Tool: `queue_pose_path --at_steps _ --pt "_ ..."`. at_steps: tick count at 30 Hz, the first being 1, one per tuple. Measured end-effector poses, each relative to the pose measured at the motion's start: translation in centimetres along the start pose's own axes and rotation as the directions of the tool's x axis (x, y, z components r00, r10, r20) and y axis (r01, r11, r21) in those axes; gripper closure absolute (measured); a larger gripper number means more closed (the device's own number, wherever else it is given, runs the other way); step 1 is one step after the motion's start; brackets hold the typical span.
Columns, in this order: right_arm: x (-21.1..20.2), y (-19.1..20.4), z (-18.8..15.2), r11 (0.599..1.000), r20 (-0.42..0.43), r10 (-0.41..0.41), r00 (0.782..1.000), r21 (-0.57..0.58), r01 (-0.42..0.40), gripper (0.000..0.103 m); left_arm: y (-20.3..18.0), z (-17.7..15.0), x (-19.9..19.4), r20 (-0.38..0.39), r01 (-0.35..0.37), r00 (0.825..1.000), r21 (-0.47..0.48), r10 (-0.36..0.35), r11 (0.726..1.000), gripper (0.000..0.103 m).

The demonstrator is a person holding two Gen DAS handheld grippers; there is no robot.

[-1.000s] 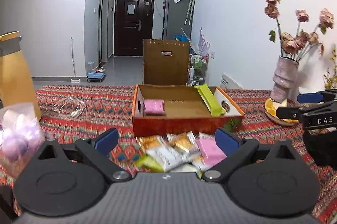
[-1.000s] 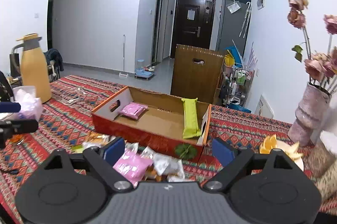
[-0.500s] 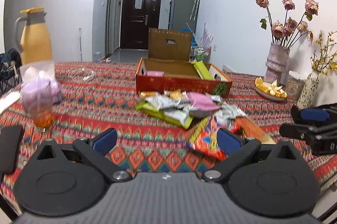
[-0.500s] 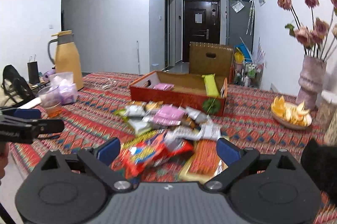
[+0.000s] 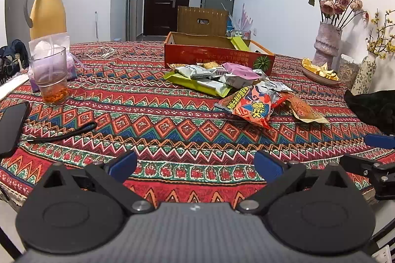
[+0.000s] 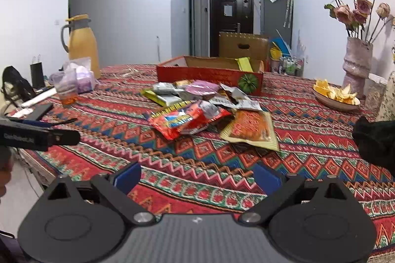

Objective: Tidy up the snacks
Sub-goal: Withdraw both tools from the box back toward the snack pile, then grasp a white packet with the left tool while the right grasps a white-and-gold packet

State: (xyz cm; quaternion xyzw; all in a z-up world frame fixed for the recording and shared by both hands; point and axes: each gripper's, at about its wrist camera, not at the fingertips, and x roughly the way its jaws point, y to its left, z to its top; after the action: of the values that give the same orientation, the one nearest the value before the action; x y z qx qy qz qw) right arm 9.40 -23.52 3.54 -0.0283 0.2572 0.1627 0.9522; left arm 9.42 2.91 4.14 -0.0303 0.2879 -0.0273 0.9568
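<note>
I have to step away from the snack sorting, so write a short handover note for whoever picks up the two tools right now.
Left tool: open, empty, over the near table edge.
Right tool: open, empty, also near the edge, short of the pile.
Snack pile: loose on the tablecloth in front of the red cardboard box. Nearest you are the red chip bag and the orange packet.
Done: a green packet leans inside the box; the rest of the inside is hidden from here.
Left: nearly the whole pile still needs moving into the box, probably starting with the red chip bag.
</note>
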Motion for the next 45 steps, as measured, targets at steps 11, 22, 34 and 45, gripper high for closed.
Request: queue_pose_path --at_steps 11,22,34,45 --pt "2.7 -2.3 0.4 0.998 -0.029 -0.018 0.999 0.053 0.019 0.005 -0.9 1.6 3.2 -0.039 0.011 0.999 0.013 -0.01 1.0 0.0" --pt "7.6 -4.5 3.6 0.996 -0.03 -0.018 0.999 0.082 0.021 0.007 -0.6 5.0 8.1 -0.058 0.007 0.998 -0.005 -0.007 1.0 0.0" --pt "14.9 -6.0 7.5 0.998 -0.07 0.04 0.997 0.058 -0.036 0.02 -0.3 8.8 14.1 -0.071 0.011 0.997 -0.016 -0.012 1.0 0.0" --pt "21.7 -6.8 10.4 0.994 -0.093 0.092 0.991 0.073 -0.086 0.036 0.1 12.9 20.3 -0.059 0.017 0.998 -0.029 -0.019 0.999 0.01"
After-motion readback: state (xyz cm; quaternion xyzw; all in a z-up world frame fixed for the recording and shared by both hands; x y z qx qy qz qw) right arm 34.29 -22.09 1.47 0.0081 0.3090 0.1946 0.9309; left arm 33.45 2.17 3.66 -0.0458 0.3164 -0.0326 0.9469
